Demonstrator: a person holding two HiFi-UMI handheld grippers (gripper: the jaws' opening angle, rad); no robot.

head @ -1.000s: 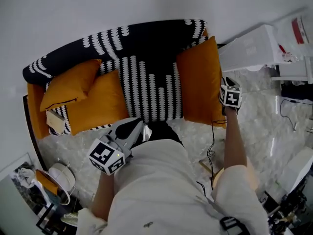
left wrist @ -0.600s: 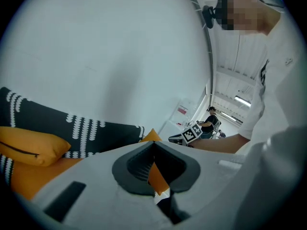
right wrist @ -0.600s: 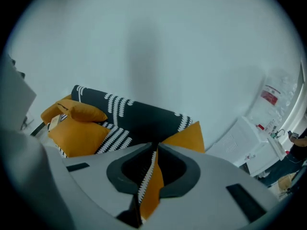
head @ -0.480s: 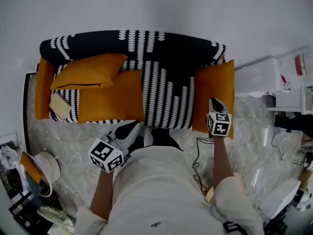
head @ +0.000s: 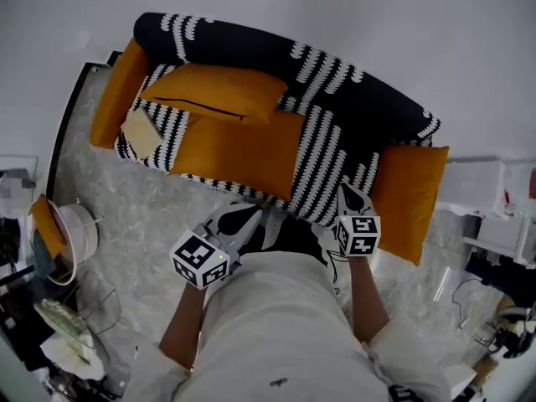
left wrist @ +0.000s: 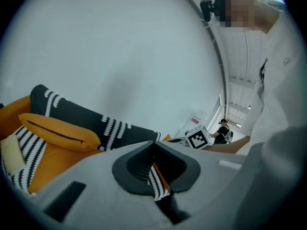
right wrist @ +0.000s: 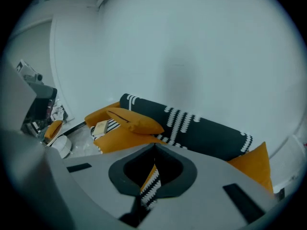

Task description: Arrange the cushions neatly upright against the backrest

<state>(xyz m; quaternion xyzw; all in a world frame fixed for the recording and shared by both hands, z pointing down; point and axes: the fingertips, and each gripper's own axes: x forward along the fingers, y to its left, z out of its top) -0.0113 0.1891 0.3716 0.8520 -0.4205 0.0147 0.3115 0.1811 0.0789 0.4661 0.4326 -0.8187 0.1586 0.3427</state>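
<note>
Standing at the sofa (head: 322, 170) seat's front edge, a person is keeping the left gripper (head: 249, 216) and right gripper (head: 348, 193) pressed together and empty, the right's jaws having just been closing on nothing. One orange cushion (head: 213, 93) is lying slanted at the seat's back left corner, apparently not yet upright against the backrest (head: 251, 44). A small pale square item (head: 141, 132) is resting by the left edge. No container is showing.

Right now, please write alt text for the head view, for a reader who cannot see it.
Seen from above, a person holds the left gripper and right gripper, both shut, before a black-and-white sofa with an orange cushion lying on it.
</note>
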